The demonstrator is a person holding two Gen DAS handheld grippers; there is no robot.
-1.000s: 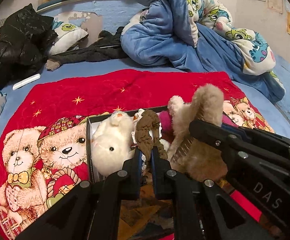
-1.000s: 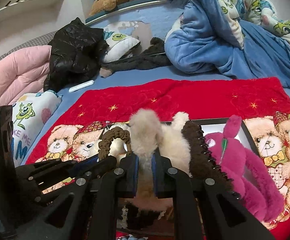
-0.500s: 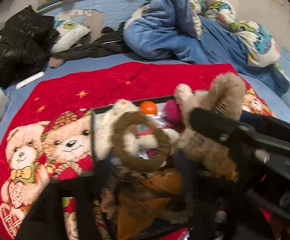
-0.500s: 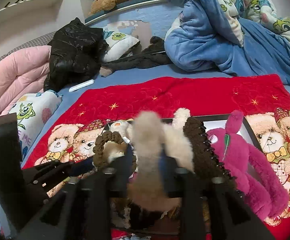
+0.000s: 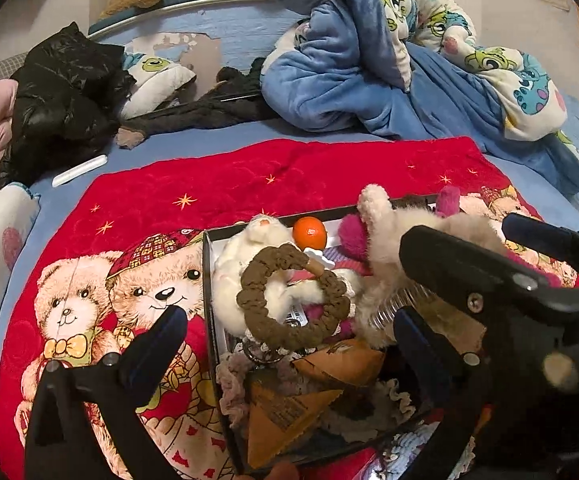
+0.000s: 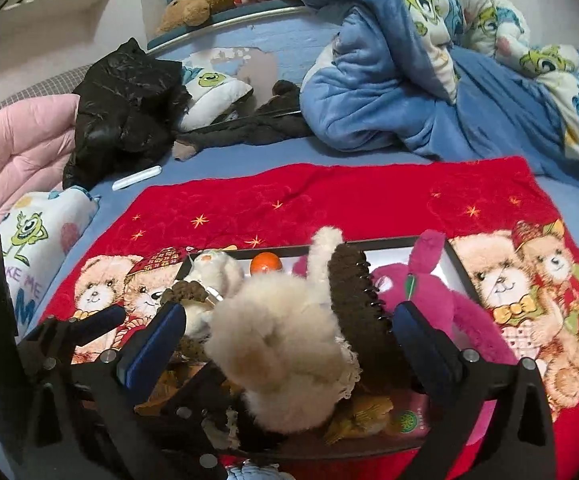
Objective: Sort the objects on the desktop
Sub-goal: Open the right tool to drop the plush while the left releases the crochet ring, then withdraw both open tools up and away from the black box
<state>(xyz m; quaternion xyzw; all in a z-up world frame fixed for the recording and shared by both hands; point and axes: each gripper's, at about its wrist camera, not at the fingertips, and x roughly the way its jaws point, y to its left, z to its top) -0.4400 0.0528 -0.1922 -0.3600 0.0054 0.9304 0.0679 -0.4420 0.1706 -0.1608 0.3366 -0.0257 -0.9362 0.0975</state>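
Observation:
A black tray on the red bear blanket holds plush items. In the left wrist view my left gripper is open over it, and a brown knitted ring lies free on a white plush toy, near an orange ball. In the right wrist view my right gripper is open, its fingers either side of a beige furry hair claw resting in the tray. A brown furry claw clip and a magenta plush rabbit lie beside it.
The red blanket lies on a blue bed. A crumpled blue quilt is at the back right, a black jacket and a white stick at the back left. A pink quilt is at far left.
Both grippers have opened. The left let go of the brown knitted ring, which now lies on the white plush. The right let go of the beige furry claw, which sits in the tray.

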